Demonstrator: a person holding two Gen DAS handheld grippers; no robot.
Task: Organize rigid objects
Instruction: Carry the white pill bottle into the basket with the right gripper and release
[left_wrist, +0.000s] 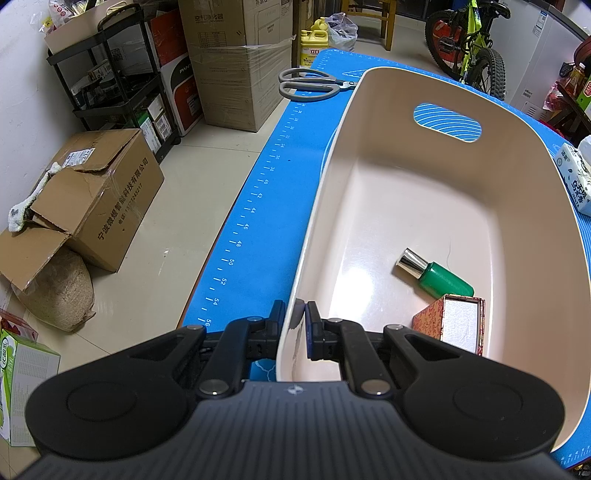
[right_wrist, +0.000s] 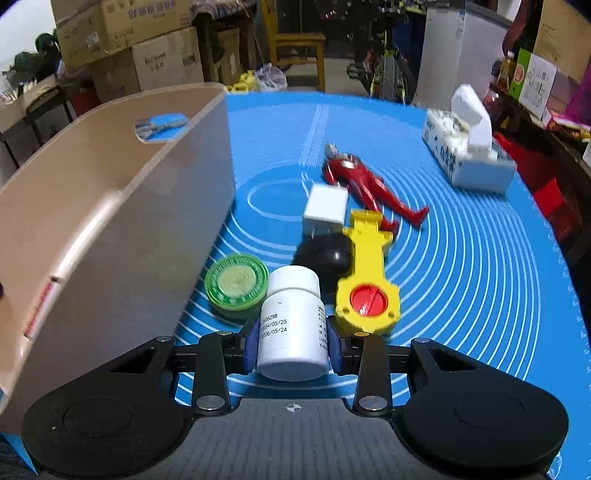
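Cardboard boxes (left_wrist: 107, 195) stacked on floor; black shelf rack (left_wrist: 110, 92); green bicycle (left_wrist: 472, 40); yellow wooden chair (right_wrist: 295, 40).

A blue mat (right_wrist: 480, 277) carries a beige bin (left_wrist: 424, 184), scissors (left_wrist: 310, 85) and toys (right_wrist: 369, 188).
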